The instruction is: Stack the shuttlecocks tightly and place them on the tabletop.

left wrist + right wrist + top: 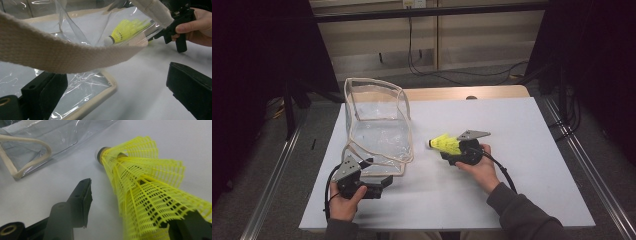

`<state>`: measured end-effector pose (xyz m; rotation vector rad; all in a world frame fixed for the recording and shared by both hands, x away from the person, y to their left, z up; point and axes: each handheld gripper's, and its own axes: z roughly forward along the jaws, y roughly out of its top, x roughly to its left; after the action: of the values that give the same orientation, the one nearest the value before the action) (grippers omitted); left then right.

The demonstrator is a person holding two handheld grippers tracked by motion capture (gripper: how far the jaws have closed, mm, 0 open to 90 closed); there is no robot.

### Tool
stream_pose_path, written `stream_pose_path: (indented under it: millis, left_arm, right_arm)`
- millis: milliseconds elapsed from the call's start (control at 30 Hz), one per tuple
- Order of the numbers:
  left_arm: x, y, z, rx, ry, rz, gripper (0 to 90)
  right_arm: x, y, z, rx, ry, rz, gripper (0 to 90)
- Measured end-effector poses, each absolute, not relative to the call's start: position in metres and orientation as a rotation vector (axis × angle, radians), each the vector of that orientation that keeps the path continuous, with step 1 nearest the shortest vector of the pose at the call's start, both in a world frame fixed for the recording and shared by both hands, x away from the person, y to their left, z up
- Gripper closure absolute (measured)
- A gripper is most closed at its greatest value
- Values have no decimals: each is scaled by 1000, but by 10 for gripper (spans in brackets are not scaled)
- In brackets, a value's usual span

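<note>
Here the right gripper carries a yellow shuttlecock, cork end pointing away from the jaws toward the bag. In the right gripper view the jaws stand about half open: the mesh skirt lies against the right jaw, while the left jaw stands clear with bare tabletop between it and the skirt. Whether the pads truly pinch it cannot be told.

The left gripper sits at the near corner of a clear plastic bag. In the left gripper view its jaws stand wide, the bag's film by the left jaw and a woven cream strap crossing above them.

That view shows the shuttlecock through the film. The skirt is ribbed netting, flared; the bag is glossy, creased, edged in cream webbing.
</note>
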<state>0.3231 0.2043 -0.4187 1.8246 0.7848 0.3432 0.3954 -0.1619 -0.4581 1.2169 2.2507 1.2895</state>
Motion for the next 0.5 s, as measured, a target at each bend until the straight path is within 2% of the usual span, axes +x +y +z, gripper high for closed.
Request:
stream_pose_path:
  millis: [100,167,500]
  left_arm:
    - [323,204,-419,1822,788,346,36]
    - [323,204,-419,1828,784,343,36]
    - [323,204,-419,1822,786,345,36]
  right_arm:
    - [396,-162,-458,1216,2245,1285,475]
    - [396,-161,-458,1208,2248,1295,548]
    - [396,-159,-458,1210,2245,1293,579]
